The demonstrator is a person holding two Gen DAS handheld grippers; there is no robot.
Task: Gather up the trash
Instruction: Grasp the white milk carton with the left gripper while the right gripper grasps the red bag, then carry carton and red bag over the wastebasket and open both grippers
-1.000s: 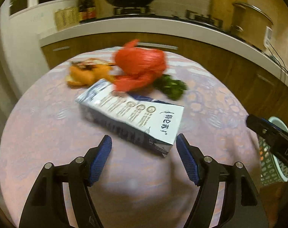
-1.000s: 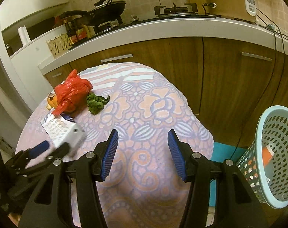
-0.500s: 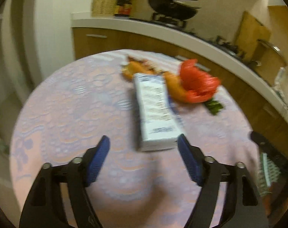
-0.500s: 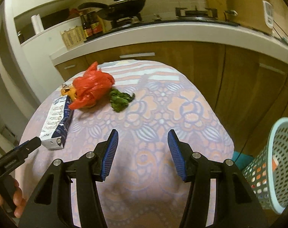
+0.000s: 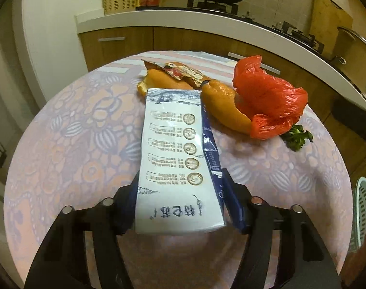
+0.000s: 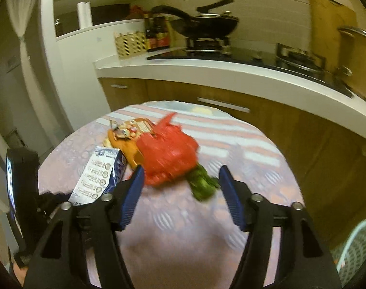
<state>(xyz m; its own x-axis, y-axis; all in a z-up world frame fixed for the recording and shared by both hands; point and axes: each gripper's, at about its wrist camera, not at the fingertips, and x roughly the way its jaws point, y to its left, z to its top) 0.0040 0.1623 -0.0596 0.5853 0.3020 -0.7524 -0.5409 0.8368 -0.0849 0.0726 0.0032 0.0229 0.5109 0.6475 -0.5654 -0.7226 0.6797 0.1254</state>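
Trash lies in a loose cluster on the round table with its pink and lilac patterned cloth. In the left wrist view, the blue-and-white carton fills the lower centre of the frame, lying lengthwise with its near end between the blue pads of the left gripper, whose fingers press against both sides of the box. Above the carton, in the upper centre, sit the orange peel and a crumpled snack wrapper on top of it. Right of these, the red plastic bag touches the peel, and a green vegetable scrap lies just beside the bag's lower right edge. At the far right edge of the frame a pale perforated basket shows below the table rim. In the right wrist view, which is blurred, the carton sits at lower left, the red bag in the centre, and the green scrap just right of it; the right gripper hangs over the table with its fingers spread wide and nothing between them.
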